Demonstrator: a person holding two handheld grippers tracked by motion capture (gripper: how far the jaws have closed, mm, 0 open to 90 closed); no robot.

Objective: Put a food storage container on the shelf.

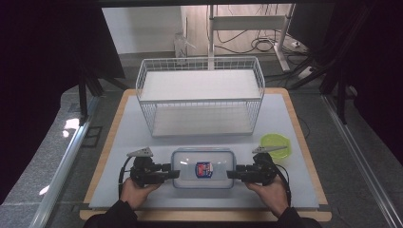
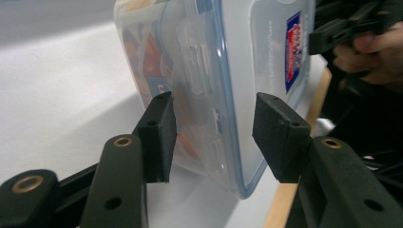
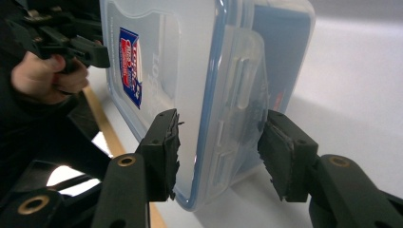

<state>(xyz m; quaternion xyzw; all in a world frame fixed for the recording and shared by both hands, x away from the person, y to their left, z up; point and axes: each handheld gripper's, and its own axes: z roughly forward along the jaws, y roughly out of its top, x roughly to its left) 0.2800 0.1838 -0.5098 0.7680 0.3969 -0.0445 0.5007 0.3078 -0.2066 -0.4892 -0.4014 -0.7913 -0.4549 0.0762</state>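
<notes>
A clear plastic food container (image 1: pixel 190 162) with a blue-rimmed lid and a red and blue label lies on the white mat near the front edge. My left gripper (image 1: pixel 175 171) is at its left end and my right gripper (image 1: pixel 231 174) is at its right end. In the left gripper view the container's end (image 2: pixel 256 57) and its side latch stand between the jaws of my left gripper (image 2: pixel 214 137), with a gap at the lid side. In the right gripper view the container (image 3: pixel 190 61) sits the same way within my right gripper (image 3: pixel 218 152), whose pads lie close to it.
A white wire basket (image 1: pixel 199 95) stands on its side at the back of the mat, its mouth facing me. A small green bowl (image 1: pixel 275 142) sits at the right, just beyond my right gripper. The white mat (image 1: pixel 128 137) covers a wooden tabletop.
</notes>
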